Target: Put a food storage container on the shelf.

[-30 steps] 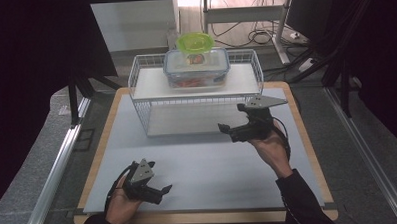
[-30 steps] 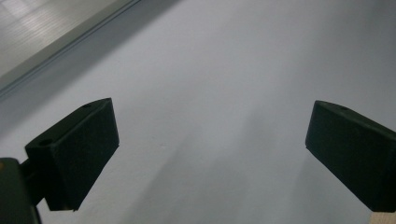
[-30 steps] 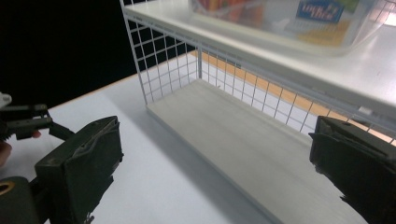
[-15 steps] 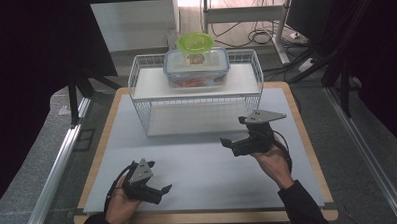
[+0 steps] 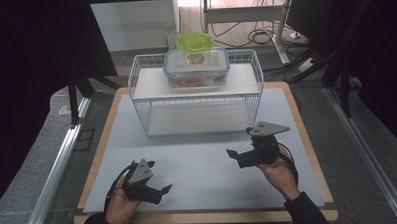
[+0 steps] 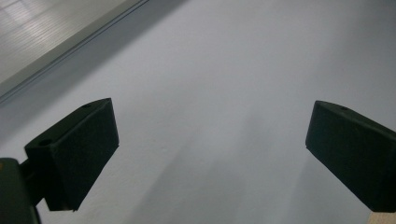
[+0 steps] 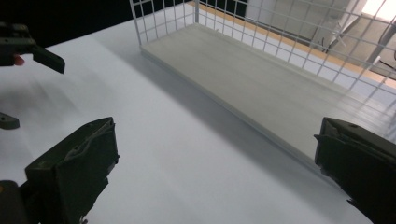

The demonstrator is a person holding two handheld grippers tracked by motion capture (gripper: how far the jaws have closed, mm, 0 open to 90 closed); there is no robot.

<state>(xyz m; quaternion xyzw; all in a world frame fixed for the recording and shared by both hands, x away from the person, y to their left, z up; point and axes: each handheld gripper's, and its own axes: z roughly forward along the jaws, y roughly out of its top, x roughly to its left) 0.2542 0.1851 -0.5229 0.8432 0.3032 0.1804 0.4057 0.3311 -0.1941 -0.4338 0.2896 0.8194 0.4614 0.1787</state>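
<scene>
A white wire rack (image 5: 196, 104) with two shelves stands at the back of the white mat (image 5: 198, 167). On its top shelf sits a clear food container with a blue-rimmed lid (image 5: 197, 68), and a green lidded bowl (image 5: 195, 42) rests on top of it. My left gripper (image 5: 162, 191) lies low on the mat at the front left, open and holding nothing (image 6: 210, 154). My right gripper (image 5: 233, 158) hovers over the mat at the front right, apart from the rack, open and empty (image 7: 215, 172). The rack's lower shelf (image 7: 261, 88) lies ahead of it.
The mat lies on a wooden-edged table (image 5: 307, 138). The left gripper (image 7: 28, 49) appears far off in the right gripper view. Metal rails (image 5: 53, 172) run along both sides of the table, and cables and stands lie on the floor behind.
My right gripper has drawn back from the rack toward the person and a little left, staying open. The left gripper has not moved.
</scene>
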